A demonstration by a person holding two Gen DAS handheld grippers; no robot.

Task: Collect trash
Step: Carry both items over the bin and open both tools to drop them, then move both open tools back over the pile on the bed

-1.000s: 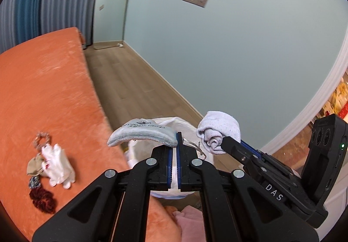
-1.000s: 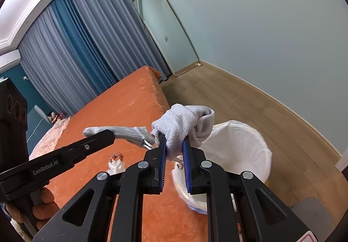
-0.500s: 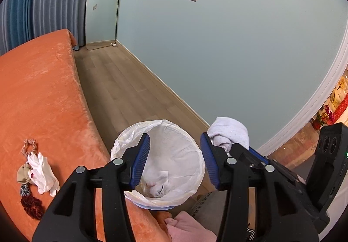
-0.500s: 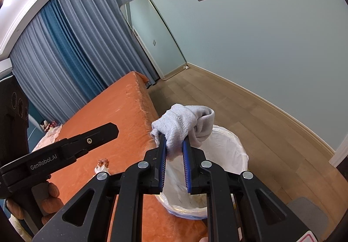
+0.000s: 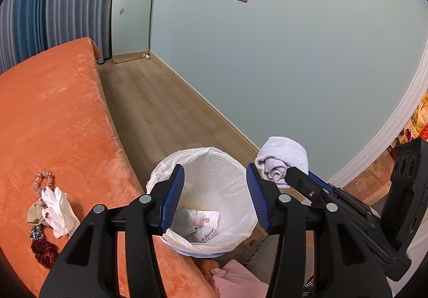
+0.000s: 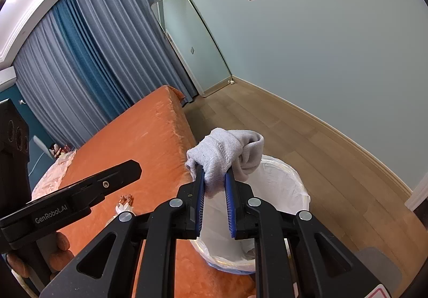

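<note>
On the orange bed (image 5: 53, 116), toward its left side, a white glove (image 5: 57, 211) lies touching a tan cloth, with hair scrunchies (image 5: 42, 247) above and below them. Just beside the bed's edge stands the trash bin (image 5: 240, 172), lined with a white bag; a grey sock (image 5: 184, 220) and crumpled white bits lie at its bottom. The left tongs (image 5: 215, 196) hang over the bin; their jaws have just been opening and now stand wide apart with nothing between them. To the right, the right tongs (image 6: 215, 188) are narrow, clamped on a rolled white sock (image 6: 227, 153) held above the bin's rim.
</note>
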